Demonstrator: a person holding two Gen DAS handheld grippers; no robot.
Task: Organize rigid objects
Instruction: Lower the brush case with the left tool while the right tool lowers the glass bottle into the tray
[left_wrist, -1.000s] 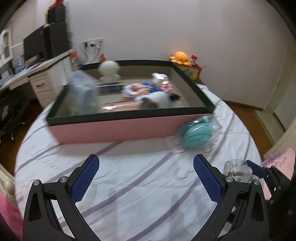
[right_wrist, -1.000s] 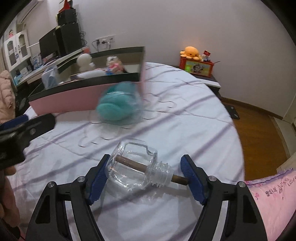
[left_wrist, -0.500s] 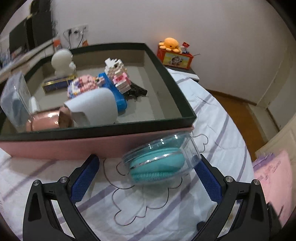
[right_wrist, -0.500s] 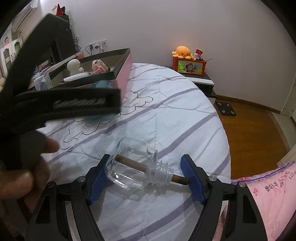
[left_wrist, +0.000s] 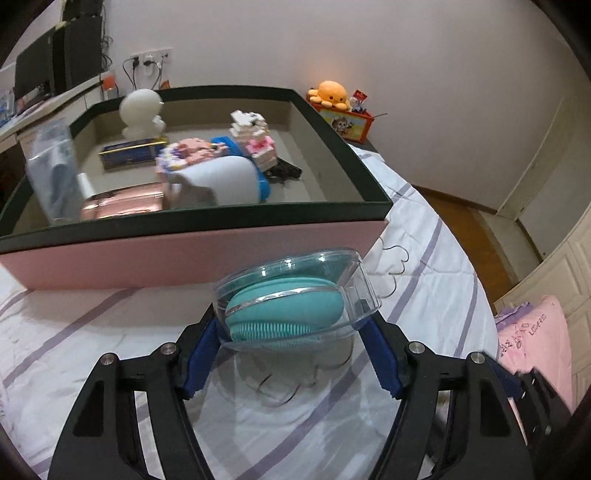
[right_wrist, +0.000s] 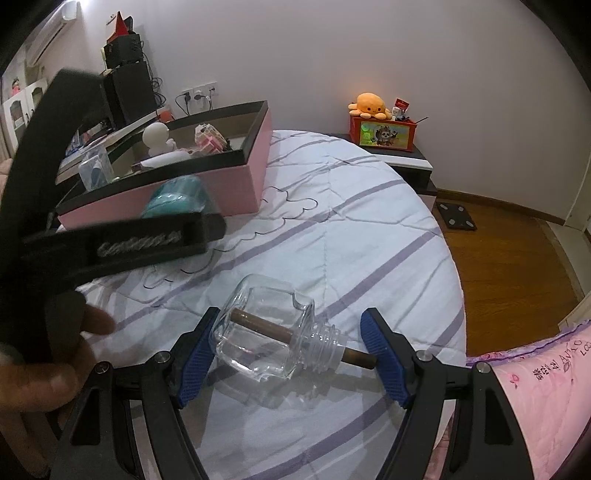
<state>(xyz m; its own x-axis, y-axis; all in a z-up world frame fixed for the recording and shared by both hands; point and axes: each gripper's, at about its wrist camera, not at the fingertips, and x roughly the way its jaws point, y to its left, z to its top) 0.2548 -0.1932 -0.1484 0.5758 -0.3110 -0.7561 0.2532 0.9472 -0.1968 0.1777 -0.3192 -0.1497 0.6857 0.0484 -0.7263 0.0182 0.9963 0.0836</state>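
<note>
Your left gripper (left_wrist: 295, 341) has just been closing and now clamps the clear case (left_wrist: 297, 295) on the bed (left_wrist: 110, 362), just before the pink box (left_wrist: 192, 254), probably for lifting in. Its long axis runs jaw to jaw. Your right gripper (right_wrist: 291, 354) stands apart around the jar (right_wrist: 269, 334), neck pointing right.

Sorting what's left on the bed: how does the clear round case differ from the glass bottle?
The round case holds a teal brush; the glass bottle holds a brown stick poking out of its neck. The case is flat and round; the bottle is squarish and lies on its side. Both are clear, and both sit on the striped bedspread between gripper jaws.
</note>
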